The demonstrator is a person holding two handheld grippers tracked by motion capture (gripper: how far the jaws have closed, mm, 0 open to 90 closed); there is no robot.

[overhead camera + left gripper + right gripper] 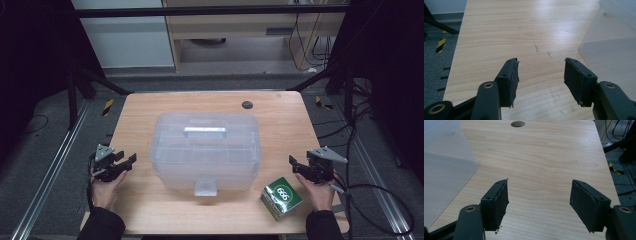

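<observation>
On the bench [150, 110] sits a clear lidded bin [205, 150], contents unclear; green box [281, 198] beside it. Left gripper [131, 159] and right gripper [292, 164] jaws released, empty.

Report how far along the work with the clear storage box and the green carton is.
Done: nothing visible. The clear storage box sits mid-table with its lid on and front latch down; the green carton lies outside it, near the table's front edge. In hand: nothing. The left gripper and right gripper hover open and empty on either side of the box. Left: probably everything, starting with the latch.
</observation>
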